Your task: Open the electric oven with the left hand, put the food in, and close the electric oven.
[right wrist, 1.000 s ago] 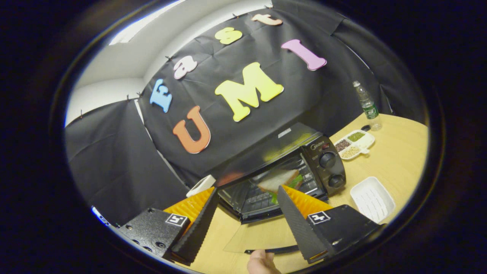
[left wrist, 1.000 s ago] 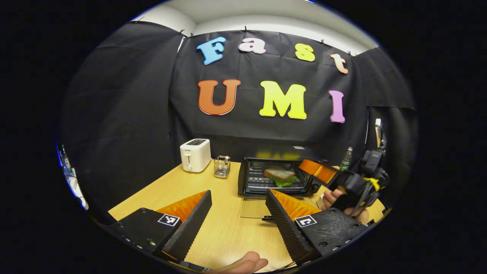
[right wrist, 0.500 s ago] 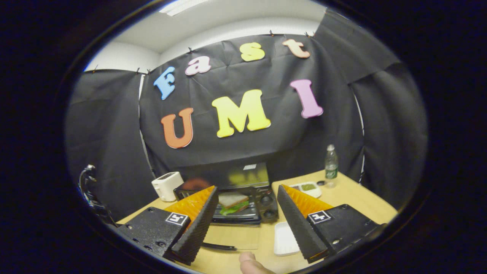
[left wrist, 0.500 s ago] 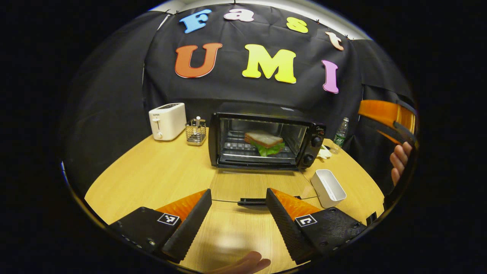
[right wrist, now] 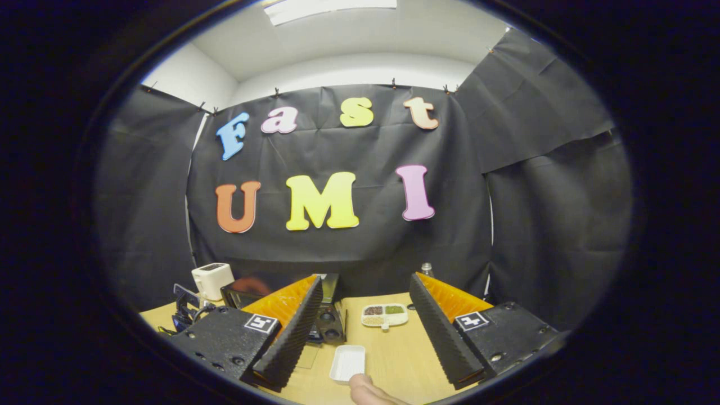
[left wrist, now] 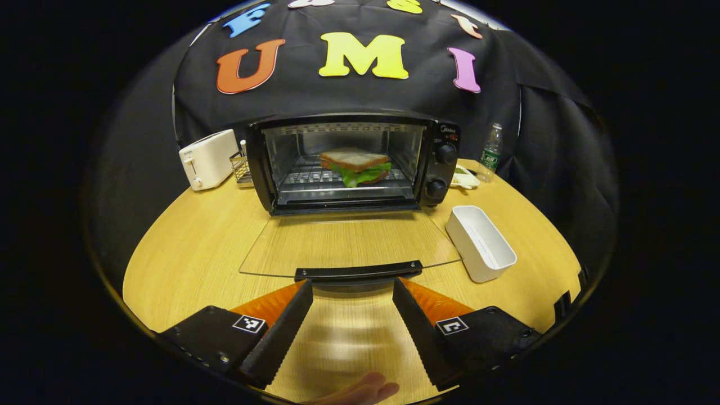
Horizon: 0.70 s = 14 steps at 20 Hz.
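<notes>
My left gripper hangs low over the near edge of the table, jaws spread wide and gripping nothing. Just ahead of my fingertips lies the oven door, dropped flat onto the tabletop, and its dark handle sits right in front of the gap between my fingers, not touched by either one. Beyond the door stands the oven, toward the far edge of the table, mouth open, and there is the sandwich resting on the rack inside, well apart from my jaws. A white tray sits by the door's right corner, a toaster at the far left beside the oven, a bottle at the far right. My right gripper is held up high and back, jaws open too, nothing between them. Past its left finger I catch the oven's knob side; the white tray lies below, and a divided dish sits farther out on the table.
</notes>
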{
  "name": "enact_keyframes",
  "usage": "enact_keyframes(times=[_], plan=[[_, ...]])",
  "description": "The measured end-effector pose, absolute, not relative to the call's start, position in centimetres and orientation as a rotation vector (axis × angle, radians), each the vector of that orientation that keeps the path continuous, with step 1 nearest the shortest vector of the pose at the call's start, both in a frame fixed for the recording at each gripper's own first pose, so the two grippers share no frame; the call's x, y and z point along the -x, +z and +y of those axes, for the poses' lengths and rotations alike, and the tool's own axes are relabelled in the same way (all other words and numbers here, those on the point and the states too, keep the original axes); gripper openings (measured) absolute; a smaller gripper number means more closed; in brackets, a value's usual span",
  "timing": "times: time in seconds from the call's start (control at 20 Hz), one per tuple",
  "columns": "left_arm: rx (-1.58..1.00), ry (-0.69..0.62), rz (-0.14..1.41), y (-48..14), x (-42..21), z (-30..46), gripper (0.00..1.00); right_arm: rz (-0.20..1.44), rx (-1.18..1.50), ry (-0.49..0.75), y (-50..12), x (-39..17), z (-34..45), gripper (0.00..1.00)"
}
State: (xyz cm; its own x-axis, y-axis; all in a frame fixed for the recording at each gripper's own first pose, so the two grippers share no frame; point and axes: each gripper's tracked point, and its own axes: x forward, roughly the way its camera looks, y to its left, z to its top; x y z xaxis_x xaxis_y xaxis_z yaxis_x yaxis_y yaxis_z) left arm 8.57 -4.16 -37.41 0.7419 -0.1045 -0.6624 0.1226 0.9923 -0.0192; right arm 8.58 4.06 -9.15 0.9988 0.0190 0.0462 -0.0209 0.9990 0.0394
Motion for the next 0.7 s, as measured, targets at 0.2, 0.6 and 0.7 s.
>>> enact_keyframes(times=[0.2,0.6,0.7], plan=[[-0.022,-0.115,0.782,-39.0,-9.2,-4.9,0.95,-0.157,-0.055,0.029,-7.1,-7.8,2.1,0.92],[-0.032,-0.076,0.82,-39.8,-10.0,-4.7,0.94,-0.151,-0.101,0.082,-8.5,-8.5,1.1,0.99],[-0.041,-0.071,0.799,-39.2,-10.2,-4.8,0.94,-0.14,-0.101,0.089,-8.9,-8.6,1.2,0.99]])
